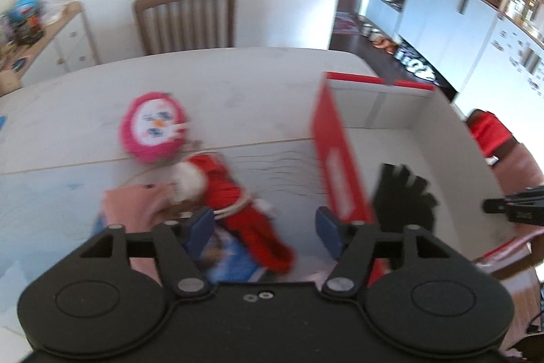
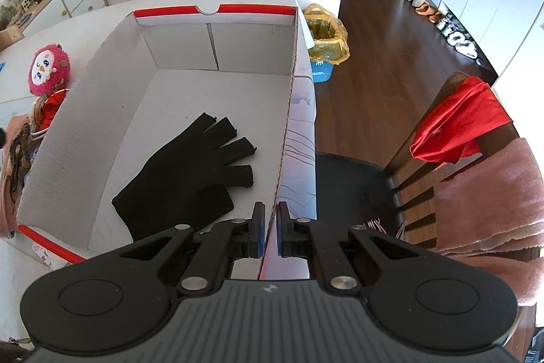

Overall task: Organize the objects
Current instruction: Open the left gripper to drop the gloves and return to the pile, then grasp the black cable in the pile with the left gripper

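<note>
Right gripper (image 2: 270,228) was pinched shut on right wall of cardboard box (image 2: 287,111), one pad inside, one outside. Box was white within, red-trimmed, open-topped, on white table (image 2: 102,11). Sole contents: black fingerless glove (image 2: 190,172), flat on box floor near gripped wall.

Left gripper (image 1: 265,227) was spread wide, nothing between pads, outside box's left wall, above red garment (image 1: 244,216). Pink plush toy (image 1: 154,126) lay beyond it on table, left of box; pink cloth (image 1: 132,203) just beside garment.
</note>
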Demonstrator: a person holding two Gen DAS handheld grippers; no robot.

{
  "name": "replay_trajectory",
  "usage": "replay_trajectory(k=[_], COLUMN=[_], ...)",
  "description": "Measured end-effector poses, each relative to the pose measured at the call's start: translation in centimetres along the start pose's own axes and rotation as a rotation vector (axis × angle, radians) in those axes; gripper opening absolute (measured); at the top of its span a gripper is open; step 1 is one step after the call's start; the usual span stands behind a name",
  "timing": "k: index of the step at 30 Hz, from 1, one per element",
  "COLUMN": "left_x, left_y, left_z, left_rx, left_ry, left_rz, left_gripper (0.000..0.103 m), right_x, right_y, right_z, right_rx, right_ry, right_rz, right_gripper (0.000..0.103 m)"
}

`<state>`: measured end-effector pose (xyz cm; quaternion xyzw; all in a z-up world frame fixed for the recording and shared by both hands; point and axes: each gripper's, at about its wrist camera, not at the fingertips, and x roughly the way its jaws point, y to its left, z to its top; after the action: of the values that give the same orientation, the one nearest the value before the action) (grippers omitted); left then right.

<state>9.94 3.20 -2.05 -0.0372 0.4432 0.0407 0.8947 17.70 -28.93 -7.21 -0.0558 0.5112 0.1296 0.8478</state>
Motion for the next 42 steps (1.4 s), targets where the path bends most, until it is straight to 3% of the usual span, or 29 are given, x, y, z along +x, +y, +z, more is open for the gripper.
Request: replay_trajectory(k=[8, 12, 23, 35, 42], left_x=[-0.3, 0.7, 4.4, 5.2, 5.8], left_y=[5.5, 7.2, 9.5, 6.7, 6.0], left_z=[-0.6, -0.9, -2.3, -5.5, -6.2], left_rx=[-0.063, -0.056, 0.004, 0.078, 0.084], left_ry=[-0.033, -0.032, 0.010, 0.021, 0.014], left_rz=[0.044, 0.051, 0.034, -0.039, -0.037], left_gripper=[0.095, 0.097, 0.097, 0.091, 0.071], right_x=[0.2, 0.3, 0.7, 1.1, 1.3], right_y=[0.5, 0.6, 1.3, 2.1, 2.4], right_z=[0.0, 0.1, 0.1, 0.3, 0.5], right_rx=[0.021, 0.037, 0.053, 0.062, 0.055], right_ry=[0.016, 0.025, 0.050, 0.083, 0.096], right_rz=[-0.031, -0.041, -0.095, -0.152, -0.177], right_gripper=[0.006, 0.006, 0.006, 0.006, 0.006])
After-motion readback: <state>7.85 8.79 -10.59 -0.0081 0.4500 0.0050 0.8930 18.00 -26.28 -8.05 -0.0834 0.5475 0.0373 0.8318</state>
